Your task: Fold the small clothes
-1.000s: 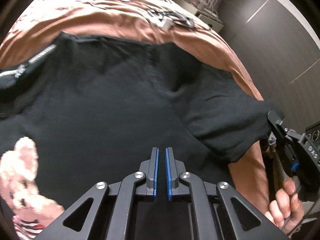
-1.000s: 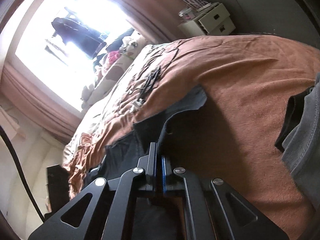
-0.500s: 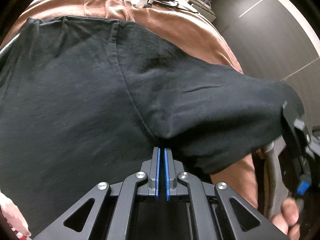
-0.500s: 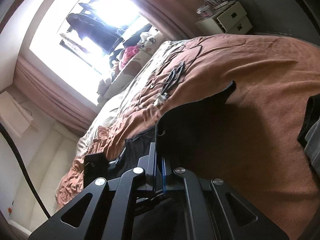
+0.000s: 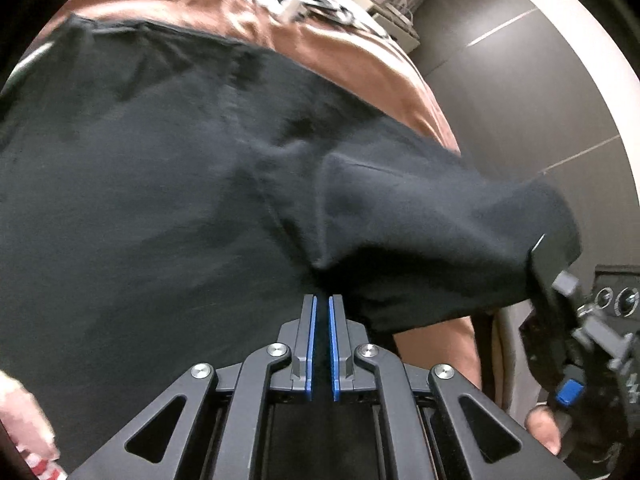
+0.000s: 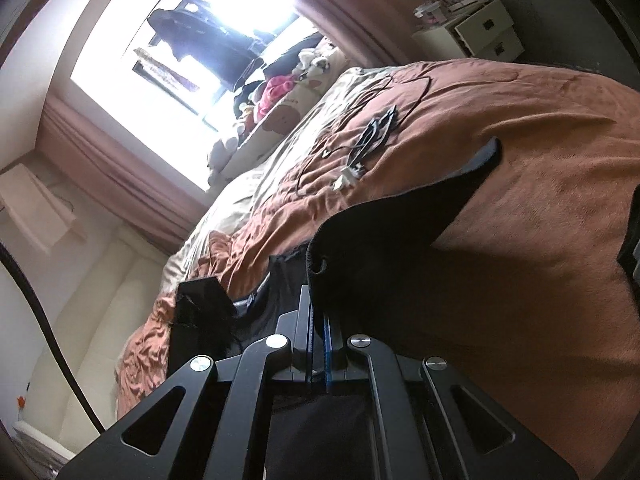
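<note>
Black T-shirt [image 5: 168,184]: you have it spread over the brown bed cover [image 5: 352,52], with one sleeve pulled out toward your right gripper [image 5: 538,258].
Change since a second ago: the shirt has been turned; its bear print [image 5: 24,416], then wide at the lower left of your fingers, is now a sliver at the frame edge, and the sleeve is now stretched taut.
Left gripper [image 5: 322,300]: clenched on a fold of the shirt at the fingertips.
Right gripper, own view [image 6: 318,312]: clamped on the sleeve hem, which curls just above the fingertips.
Your right hand [image 5: 542,432]: low, right of the left fingers, on the handle.
Around: cables [image 6: 372,136] lie on the cover well beyond the right fingers; soft toys [image 6: 312,64] sit at the window [image 6: 224,40]; a white drawer unit [image 6: 484,28] stands far right.
In the way: nothing lies on the shirt.
Count: one shirt, two grippers, one drawer unit.
</note>
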Demonstrator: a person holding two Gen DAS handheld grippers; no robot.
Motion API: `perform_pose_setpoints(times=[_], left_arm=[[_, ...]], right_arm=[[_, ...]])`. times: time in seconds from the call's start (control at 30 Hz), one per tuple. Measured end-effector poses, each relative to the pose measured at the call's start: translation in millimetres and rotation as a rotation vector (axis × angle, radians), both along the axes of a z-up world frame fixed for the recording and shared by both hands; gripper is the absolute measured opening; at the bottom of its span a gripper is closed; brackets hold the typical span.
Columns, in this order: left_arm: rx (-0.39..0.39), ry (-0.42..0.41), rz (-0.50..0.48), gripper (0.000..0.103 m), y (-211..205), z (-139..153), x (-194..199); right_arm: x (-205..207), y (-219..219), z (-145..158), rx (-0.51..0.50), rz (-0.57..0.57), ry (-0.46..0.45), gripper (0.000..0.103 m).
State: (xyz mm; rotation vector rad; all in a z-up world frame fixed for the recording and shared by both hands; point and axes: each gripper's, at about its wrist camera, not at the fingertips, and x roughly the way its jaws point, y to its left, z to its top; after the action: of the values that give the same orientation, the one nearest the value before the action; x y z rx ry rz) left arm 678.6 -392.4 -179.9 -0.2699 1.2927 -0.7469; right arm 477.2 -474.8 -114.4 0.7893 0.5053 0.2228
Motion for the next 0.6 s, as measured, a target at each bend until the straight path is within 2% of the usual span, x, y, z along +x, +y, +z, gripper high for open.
perform_pose_setpoints(times=[0.23, 0.43, 0.53, 0.6], left_arm=[[0.050, -0.037, 0.081, 0.004, 48, 26, 2], [0.082, -0.057, 0.136, 0.005, 87, 43, -5], [0.098, -0.064, 0.153, 0.005, 100, 48, -6], [0.115, -0.075, 0.162, 0.005, 112, 54, -8]], right_arm=[[3, 6, -2, -0.011, 0.047, 0.018, 0.000], [9, 16, -6, -0.028, 0.073, 0.077, 0.001], [9, 19, -7, -0.031, 0.099, 0.135, 0.002], [7, 18, -11, -0.020, 0.119, 0.180, 0.011]])
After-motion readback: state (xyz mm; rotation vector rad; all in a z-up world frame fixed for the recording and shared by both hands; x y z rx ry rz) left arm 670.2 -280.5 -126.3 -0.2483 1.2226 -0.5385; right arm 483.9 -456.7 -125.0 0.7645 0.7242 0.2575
